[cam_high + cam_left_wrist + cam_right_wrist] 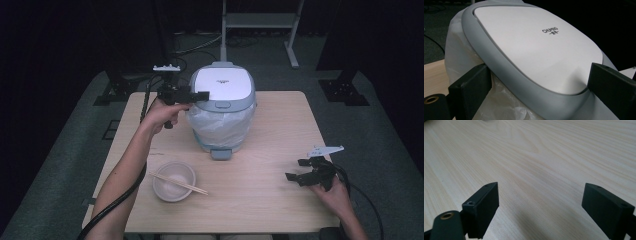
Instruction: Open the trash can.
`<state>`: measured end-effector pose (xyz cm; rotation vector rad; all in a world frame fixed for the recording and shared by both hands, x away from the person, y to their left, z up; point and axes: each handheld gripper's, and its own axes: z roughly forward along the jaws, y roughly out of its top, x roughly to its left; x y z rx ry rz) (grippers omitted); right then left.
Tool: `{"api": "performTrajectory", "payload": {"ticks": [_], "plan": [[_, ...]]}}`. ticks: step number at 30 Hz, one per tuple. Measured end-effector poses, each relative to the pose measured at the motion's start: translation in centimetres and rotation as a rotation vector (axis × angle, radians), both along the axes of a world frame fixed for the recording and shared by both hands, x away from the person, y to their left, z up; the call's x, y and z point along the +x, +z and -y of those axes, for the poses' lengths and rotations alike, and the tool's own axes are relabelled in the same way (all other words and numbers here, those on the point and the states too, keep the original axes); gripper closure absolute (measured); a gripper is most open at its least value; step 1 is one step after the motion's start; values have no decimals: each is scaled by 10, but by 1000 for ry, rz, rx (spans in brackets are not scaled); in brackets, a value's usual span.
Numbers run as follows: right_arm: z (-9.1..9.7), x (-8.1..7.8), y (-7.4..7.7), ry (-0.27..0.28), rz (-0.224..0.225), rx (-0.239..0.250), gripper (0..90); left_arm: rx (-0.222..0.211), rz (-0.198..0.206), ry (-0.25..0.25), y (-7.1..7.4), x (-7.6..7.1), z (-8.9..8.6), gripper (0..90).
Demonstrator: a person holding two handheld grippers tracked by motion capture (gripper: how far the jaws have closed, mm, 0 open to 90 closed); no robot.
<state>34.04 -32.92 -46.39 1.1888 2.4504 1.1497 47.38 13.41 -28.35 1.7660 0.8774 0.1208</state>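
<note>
A white rice cooker [223,107] with a grey-rimmed lid [224,86] stands at the table's back middle, its body wrapped in clear plastic. My left gripper [200,95] is open at the lid's left edge. In the left gripper view the lid [531,47] lies between the wide-apart jaws, and I cannot tell whether they touch it. My right gripper [296,170] rests open low over the table at the front right, with bare wood [536,162] between its jaws. A white bowl [173,181] with chopsticks [179,183] across it sits front left.
The wooden table [260,200] has bare room between the bowl and my right gripper. A grey latch tab [220,153] juts from the cooker's front base. Dark floor, stands and a metal frame [260,22] surround the table.
</note>
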Motion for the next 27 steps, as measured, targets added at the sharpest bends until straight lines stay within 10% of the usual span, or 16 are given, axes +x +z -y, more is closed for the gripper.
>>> {"api": "performTrajectory", "payload": {"ticks": [27], "plan": [[-4, -1, 2, 7, 3, 12, 129, 58, 81, 7, 8, -26, -39, 55]]}}
